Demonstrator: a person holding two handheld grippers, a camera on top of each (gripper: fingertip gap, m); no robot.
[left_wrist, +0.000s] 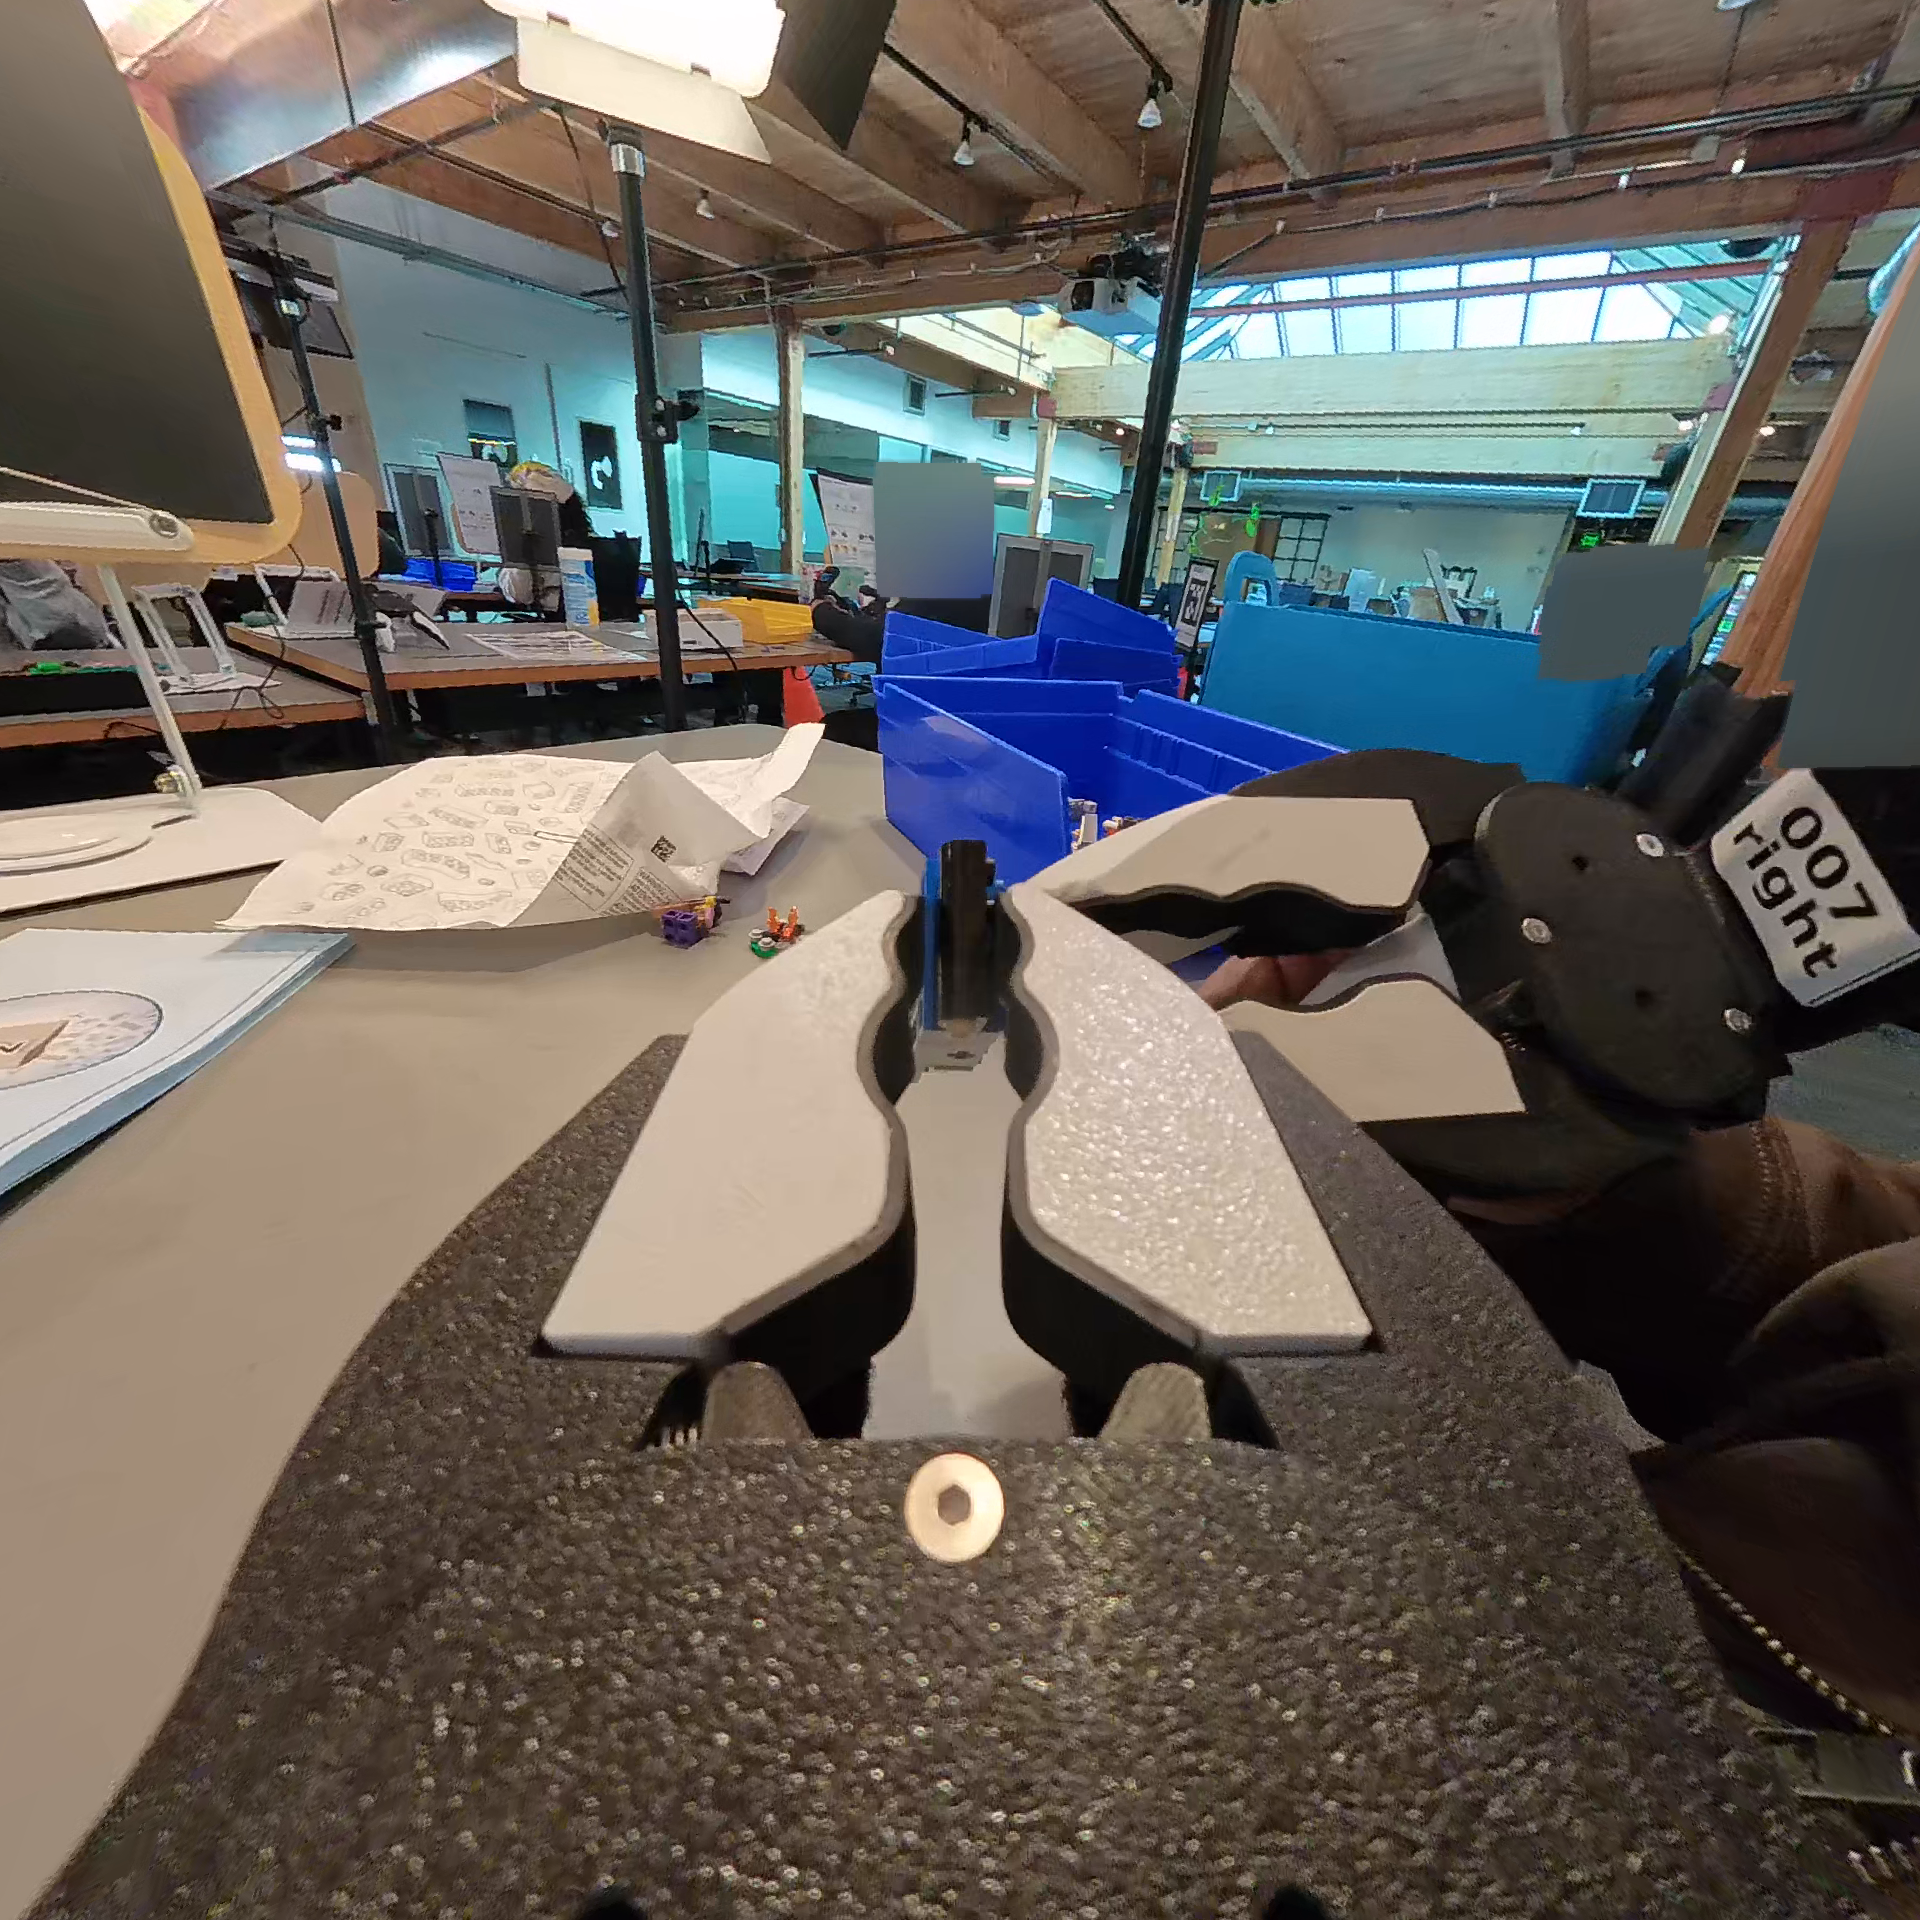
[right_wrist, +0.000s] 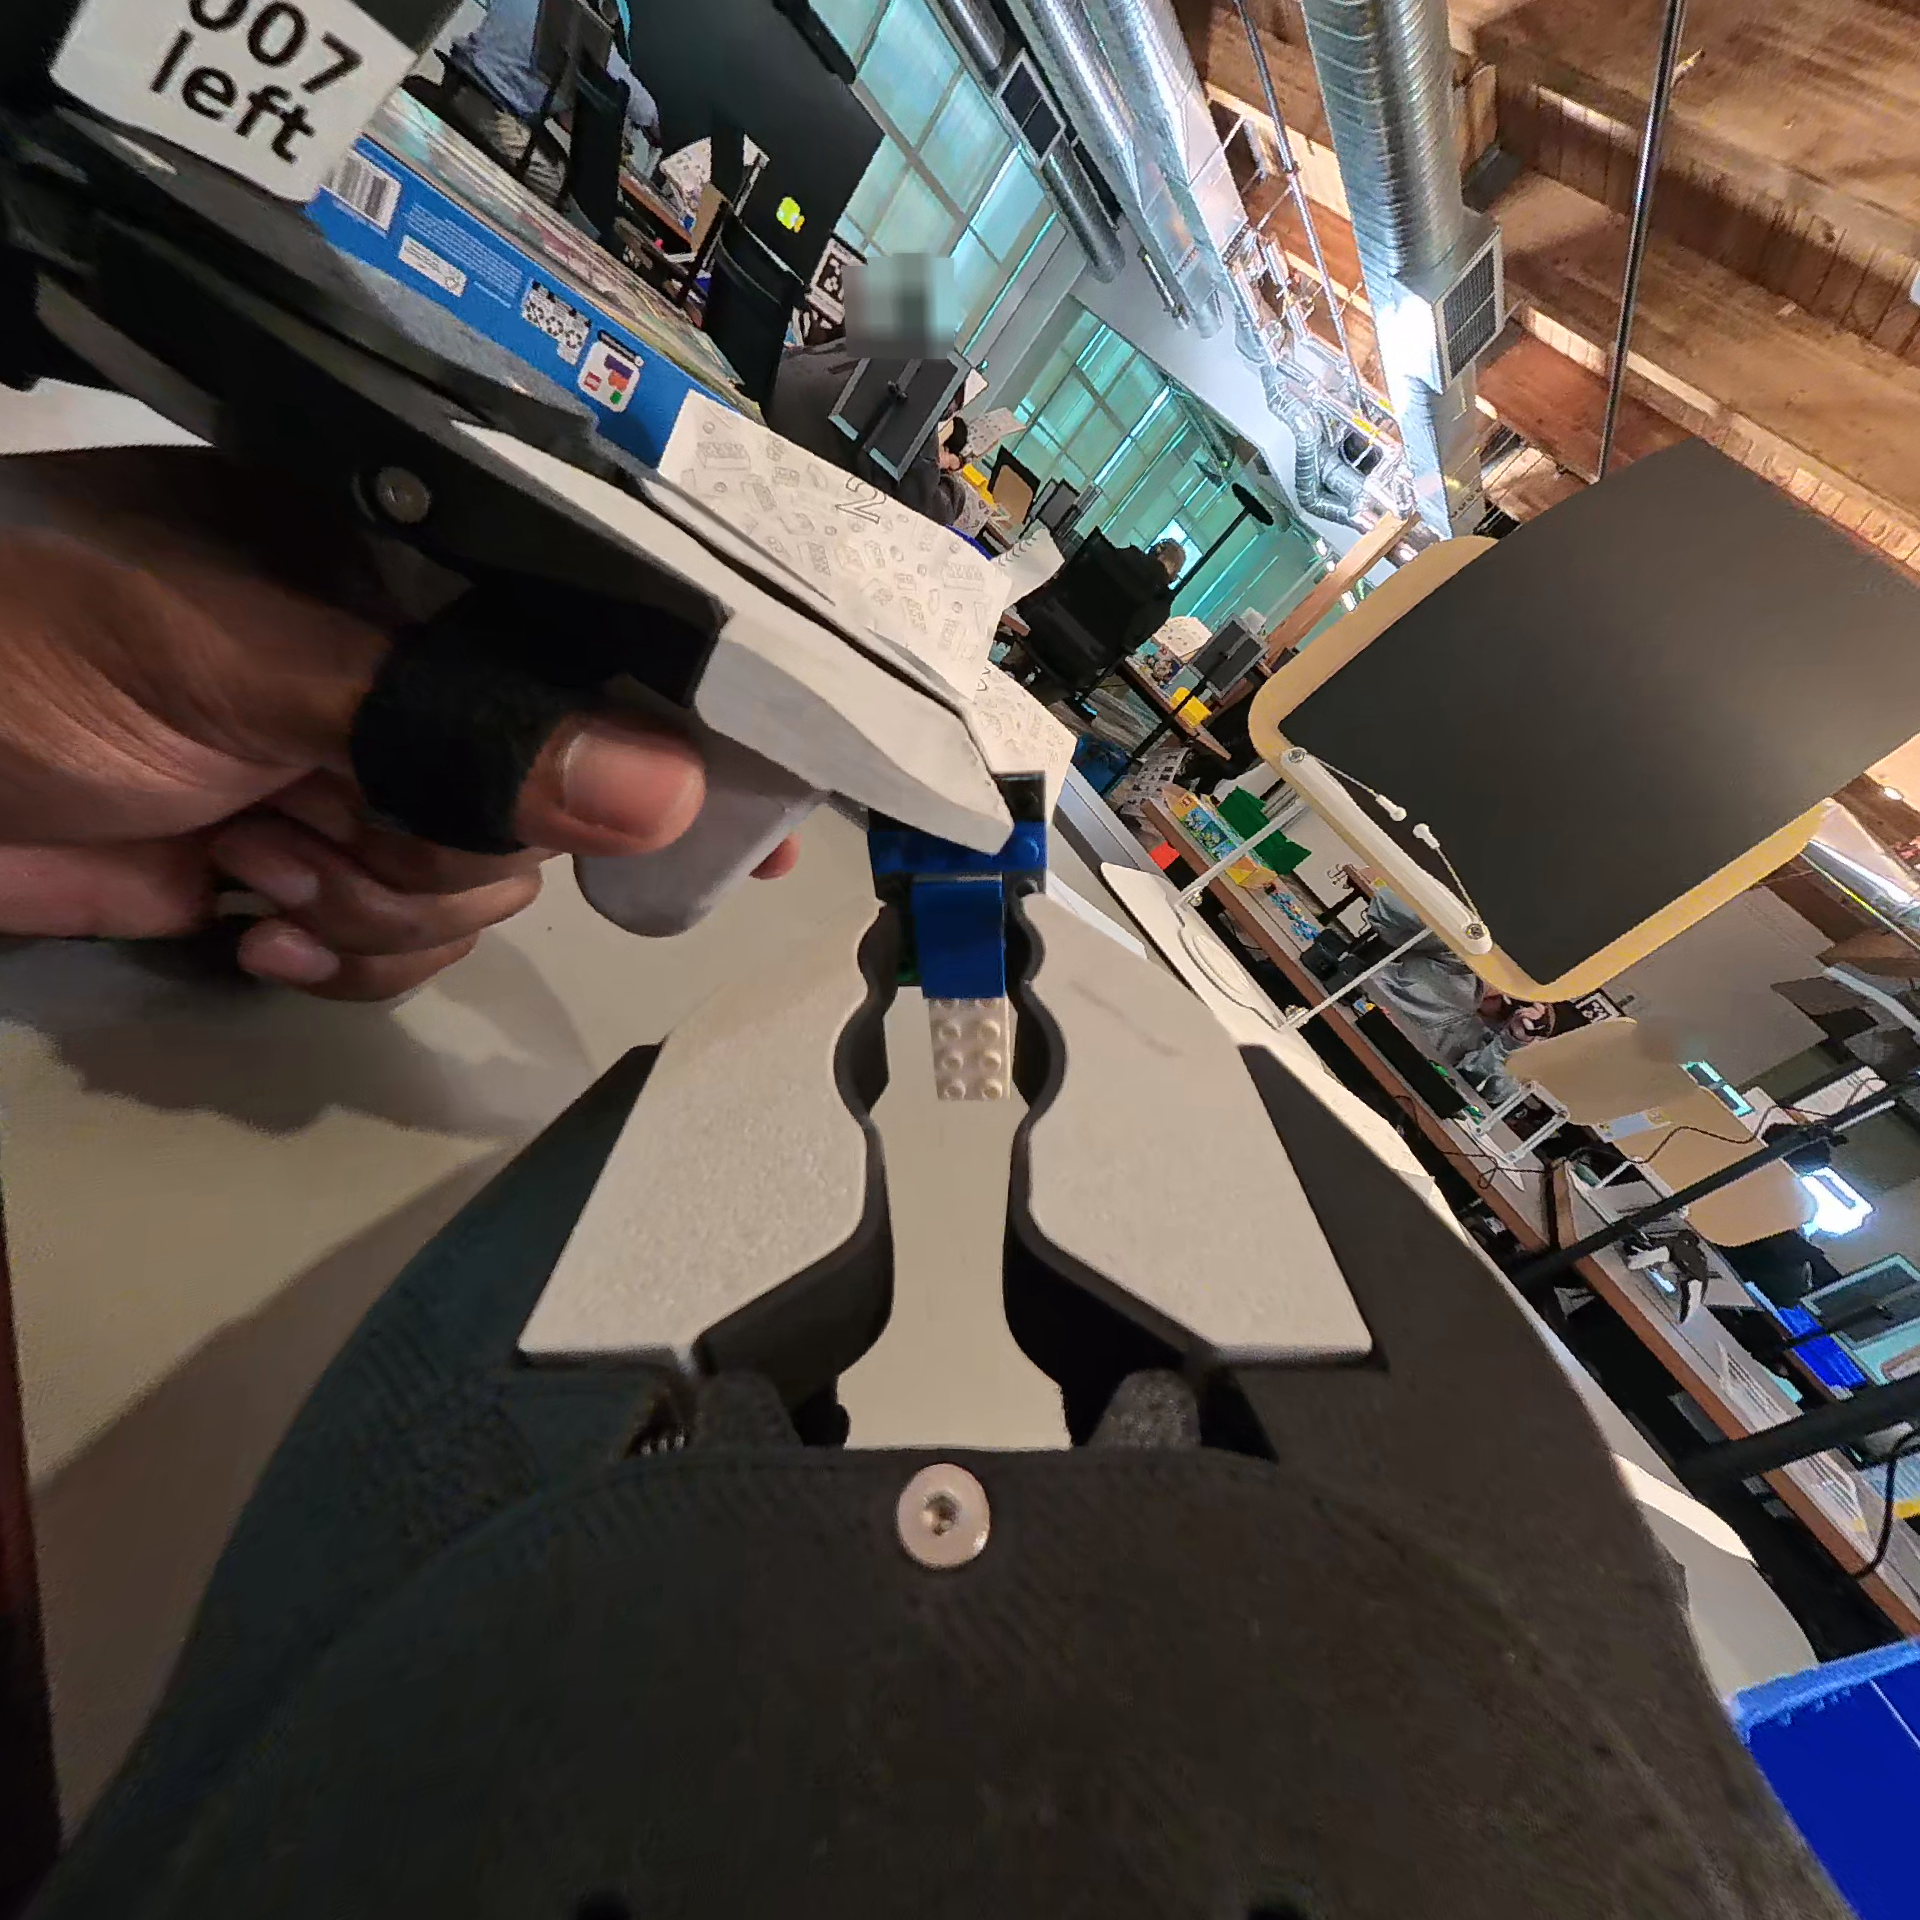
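Observation:
My left gripper (left_wrist: 961, 914) is shut on a small brick assembly (left_wrist: 961, 940) of blue, black and grey parts, held above the grey table (left_wrist: 312, 1195). In the right wrist view the left gripper (right_wrist: 987, 821) comes in from the upper left and grips the assembly's blue plate (right_wrist: 1023, 847). A blue piece (right_wrist: 956, 935) with a white studded plate (right_wrist: 971, 1049) hangs from it between my right gripper's (right_wrist: 954, 935) fingers. A slit shows on the left side, so the pads do not press on it. In the left wrist view the right gripper (left_wrist: 1143, 956) is close at the right, fingers apart.
Blue bins (left_wrist: 1039, 748) stand just behind the grippers. A crumpled printed paper (left_wrist: 520, 831) lies at the left, with two small brick builds (left_wrist: 686, 920) (left_wrist: 774, 930) beside it. A booklet (left_wrist: 125, 1029) and a white stand base (left_wrist: 104, 821) are at the far left. A hand (right_wrist: 208, 727) holds the left gripper. The tips of both grippers are at nearly the same place.

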